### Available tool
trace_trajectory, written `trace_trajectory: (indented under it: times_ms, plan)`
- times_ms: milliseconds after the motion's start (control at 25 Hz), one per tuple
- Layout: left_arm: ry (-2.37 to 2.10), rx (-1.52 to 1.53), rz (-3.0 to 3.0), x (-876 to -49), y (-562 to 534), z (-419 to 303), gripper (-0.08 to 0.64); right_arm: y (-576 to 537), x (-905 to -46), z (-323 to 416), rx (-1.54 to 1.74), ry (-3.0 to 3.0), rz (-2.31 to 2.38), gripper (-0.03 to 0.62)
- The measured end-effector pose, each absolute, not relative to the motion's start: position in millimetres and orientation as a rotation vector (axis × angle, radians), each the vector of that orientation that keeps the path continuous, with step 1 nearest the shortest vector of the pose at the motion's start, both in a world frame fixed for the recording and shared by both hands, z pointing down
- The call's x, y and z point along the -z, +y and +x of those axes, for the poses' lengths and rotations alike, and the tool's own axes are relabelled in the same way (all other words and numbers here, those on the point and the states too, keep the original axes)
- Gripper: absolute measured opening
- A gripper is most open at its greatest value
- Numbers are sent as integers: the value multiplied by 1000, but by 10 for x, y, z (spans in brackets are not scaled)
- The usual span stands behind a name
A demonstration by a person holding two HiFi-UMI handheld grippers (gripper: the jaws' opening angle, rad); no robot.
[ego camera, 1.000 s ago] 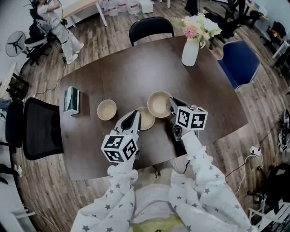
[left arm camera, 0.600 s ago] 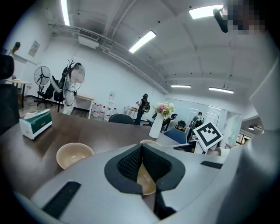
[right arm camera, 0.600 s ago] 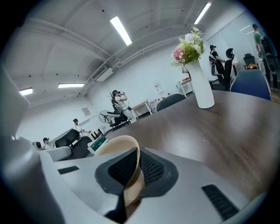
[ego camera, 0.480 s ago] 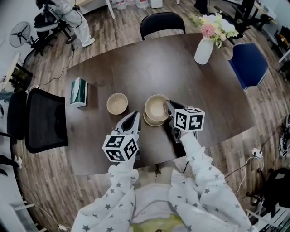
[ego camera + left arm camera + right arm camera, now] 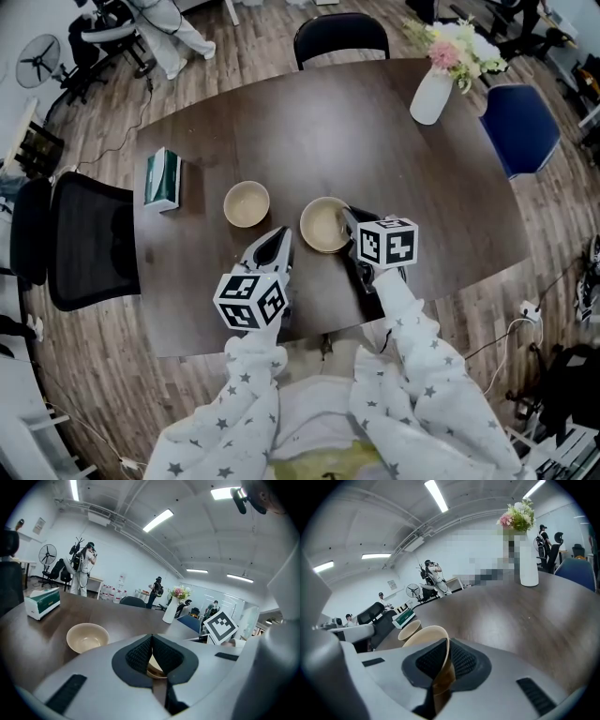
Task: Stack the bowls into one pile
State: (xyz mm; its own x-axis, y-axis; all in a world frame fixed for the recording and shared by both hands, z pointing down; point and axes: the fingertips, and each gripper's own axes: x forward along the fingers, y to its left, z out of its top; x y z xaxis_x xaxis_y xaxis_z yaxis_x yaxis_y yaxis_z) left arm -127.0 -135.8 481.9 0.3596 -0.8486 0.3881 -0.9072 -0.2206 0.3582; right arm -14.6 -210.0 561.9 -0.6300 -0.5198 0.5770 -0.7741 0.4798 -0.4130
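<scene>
- The right gripper [image 5: 350, 218] pinches the rim of the held bowl [image 5: 323, 225], one pad inside the wall and one outside.
- The held bowl is over the near middle of the table [image 5: 375, 131]. The left gripper view shows a second rim directly beneath it, probably a bowl it nests on.
- Lower the held bowl level until both rims sit concentric. Release only when it no longer rocks.
- The left gripper [image 5: 280, 237] has its jaws pressed together on nothing, just beside the pair.
- The single bowl [image 5: 247, 203] stands apart, not yet stacked.
</scene>
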Motion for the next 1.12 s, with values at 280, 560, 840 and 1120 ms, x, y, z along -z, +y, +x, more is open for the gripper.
trace_trajectory:
  times_ms: [280, 560, 840, 1120]
  plan:
    - [-1501, -159, 2099, -4866, -1358, -1230, 26, -2056, -5694, -150, -892, -2314, 1072, 37]
    - [-1475, -170, 2103, -4906, -1367, -1176, 25, -2073, -5720, -130, -872, -2303, 1075, 38]
    - [-1467, -165, 2109, -4898, -1377, -1168, 25, -2058, -5670, -163, -794, -2310, 1058, 73]
    - [-1483, -157, 2109, -4877, -1397, -1230, 25, -2125, -5619, -145, -826, -2337, 1081, 146]
